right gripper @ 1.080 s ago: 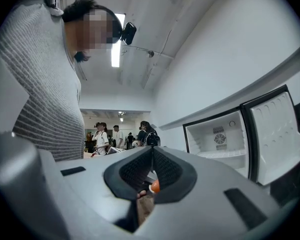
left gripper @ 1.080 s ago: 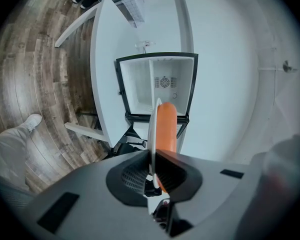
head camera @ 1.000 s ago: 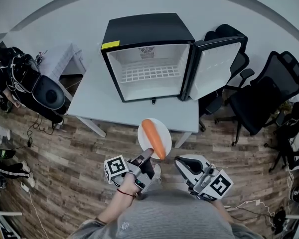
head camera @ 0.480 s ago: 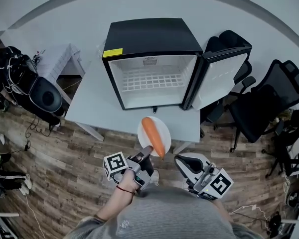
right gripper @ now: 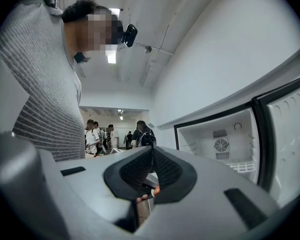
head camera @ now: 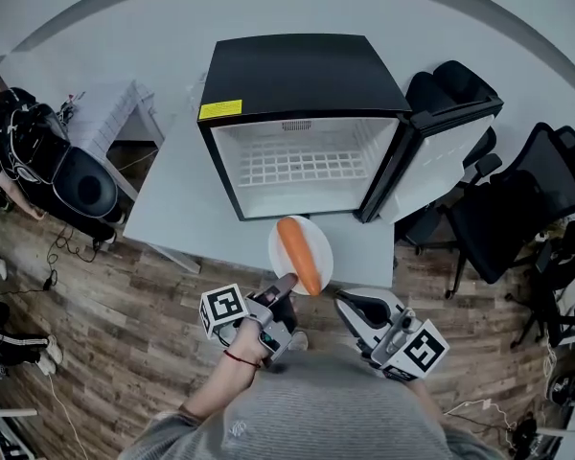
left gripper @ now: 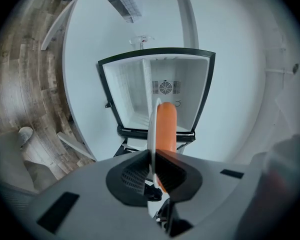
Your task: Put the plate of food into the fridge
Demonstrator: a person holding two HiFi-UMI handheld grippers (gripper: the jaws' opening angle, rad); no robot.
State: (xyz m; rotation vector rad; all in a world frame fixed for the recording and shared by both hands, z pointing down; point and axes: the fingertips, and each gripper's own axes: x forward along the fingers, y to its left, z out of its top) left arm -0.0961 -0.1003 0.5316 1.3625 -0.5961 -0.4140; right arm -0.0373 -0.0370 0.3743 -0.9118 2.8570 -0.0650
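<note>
The left hand-held gripper (head camera: 282, 288) is clenching the near rim of a white round plate (head camera: 316, 240), its two jaws pressing on the thin edge from either side, as the left gripper view is showing with the plate (left gripper: 151, 134) seen edge-on between the dark pads. A long orange piece of food (head camera: 298, 254) is lying lengthwise across the plate, one end pointing toward the gripper and the other toward the fridge; in the left gripper view it (left gripper: 166, 126) is showing just beside the plate's edge. The plate is hanging in the air over the near edge of a pale grey worktop (head camera: 177, 195), just in front of the opening of a black compact fridge (head camera: 297, 75) and not inside it. The fridge is standing on the worktop with its door (head camera: 443, 161) swinging wide to the right, its white inside showing a wire shelf (head camera: 302, 167). The right hand-held gripper (head camera: 351, 306) is hovering beside the plate, apart from it, with its jaws pressed together on nothing (right gripper: 151, 170). Black office chairs (head camera: 517, 199) are standing to the right of the worktop on a wood-plank floor (head camera: 125, 305).
</note>
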